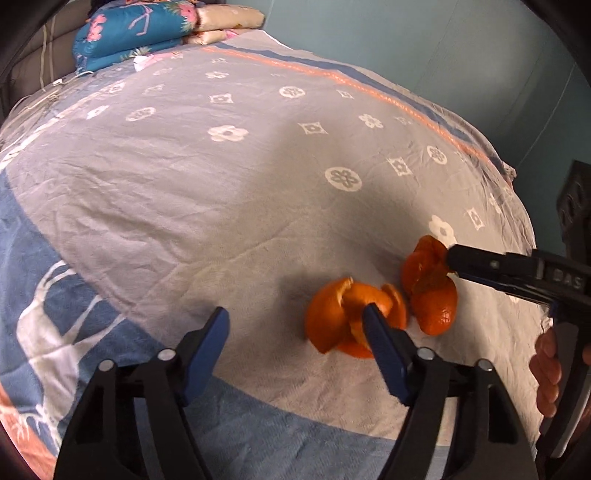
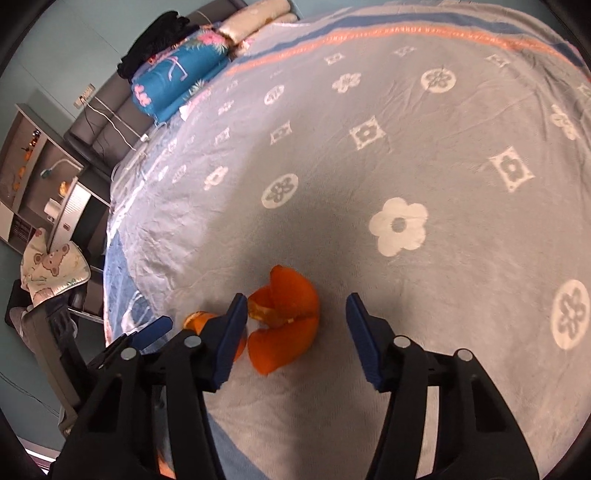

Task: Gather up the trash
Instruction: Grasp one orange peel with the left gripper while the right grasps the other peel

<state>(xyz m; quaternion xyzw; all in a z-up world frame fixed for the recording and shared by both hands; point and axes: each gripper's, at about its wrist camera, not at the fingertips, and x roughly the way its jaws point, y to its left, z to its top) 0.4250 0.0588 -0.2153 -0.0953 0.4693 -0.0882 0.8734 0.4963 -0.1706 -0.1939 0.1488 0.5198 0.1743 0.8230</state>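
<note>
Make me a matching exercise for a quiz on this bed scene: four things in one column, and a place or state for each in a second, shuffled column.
Things:
1. curled orange peel piece
2. second orange peel piece
3. folded blue floral quilt
4. right gripper

Places or states:
A. stacked at the far end of the bed
B. open, fingers on either side of a peel
C. lying on the grey flowered bedspread, between the right gripper's fingers
D. beside the left gripper's right finger

Pairs: 1-C, 2-D, 3-A, 4-B
</note>
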